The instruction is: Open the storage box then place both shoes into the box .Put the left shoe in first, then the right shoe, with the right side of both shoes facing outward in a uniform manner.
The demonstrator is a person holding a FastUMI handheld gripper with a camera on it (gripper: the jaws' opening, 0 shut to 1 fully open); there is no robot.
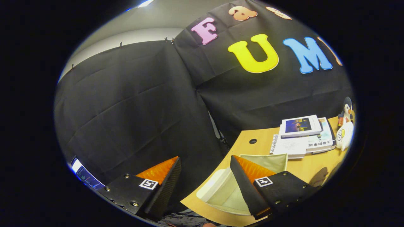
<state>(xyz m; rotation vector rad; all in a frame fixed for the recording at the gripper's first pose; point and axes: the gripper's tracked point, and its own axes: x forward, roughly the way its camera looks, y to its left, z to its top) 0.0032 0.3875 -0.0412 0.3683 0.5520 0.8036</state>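
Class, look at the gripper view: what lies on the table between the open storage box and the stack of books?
Nothing: bare wooden table separates the storage box from the books.

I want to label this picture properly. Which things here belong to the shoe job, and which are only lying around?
For the job:
- storage box, lid up, on the table
- gripper, fingers apart, holding nothing

Lying about:
- stack of books
- penguin toy
- white owl toy

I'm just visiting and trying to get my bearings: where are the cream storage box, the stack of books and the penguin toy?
Cream fabric storage box [221,192]: gripper view, its inner wall.
Stack of white books [301,134]: gripper view, top cover.
Black-and-white penguin toy [347,110]: gripper view, its body.
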